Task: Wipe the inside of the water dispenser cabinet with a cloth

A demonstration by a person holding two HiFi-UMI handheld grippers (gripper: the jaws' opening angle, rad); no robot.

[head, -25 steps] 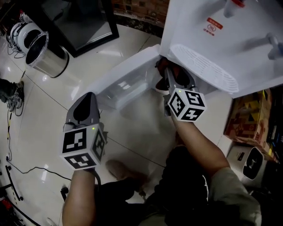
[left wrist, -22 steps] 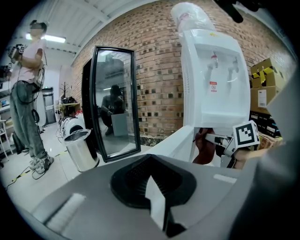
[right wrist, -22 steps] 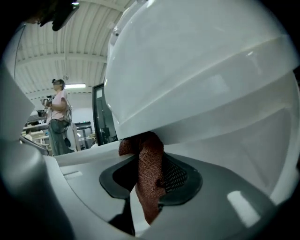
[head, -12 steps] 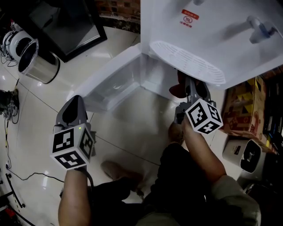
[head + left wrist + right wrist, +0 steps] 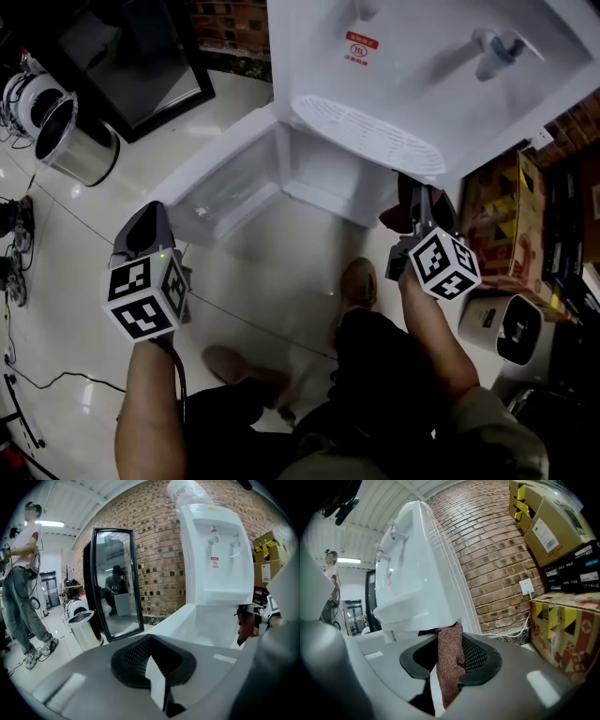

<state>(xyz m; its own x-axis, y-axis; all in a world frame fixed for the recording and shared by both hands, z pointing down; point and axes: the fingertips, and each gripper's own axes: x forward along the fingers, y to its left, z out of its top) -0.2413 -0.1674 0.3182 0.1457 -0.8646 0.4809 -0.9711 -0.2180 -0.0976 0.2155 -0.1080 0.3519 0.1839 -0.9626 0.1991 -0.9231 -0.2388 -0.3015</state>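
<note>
Plainly the right gripper point(image 5: 419, 204), fingers clamped on the cloth point(image 5: 449, 667), sits just beyond the open cabinet's point(image 5: 323, 178) right edge. It is nearer than the left gripper point(image 5: 146, 230), whose fingers are shut and empty.

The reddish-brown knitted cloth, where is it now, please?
The cloth is clamped in the right tool, head view's right, beside the white water dispenser's open cabinet.

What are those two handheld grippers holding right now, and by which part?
The right gripper pinches a reddish-brown cloth by a bunched-up fold between its jaws, with some sticking out past the tips. The left gripper is shut and empty.
</note>
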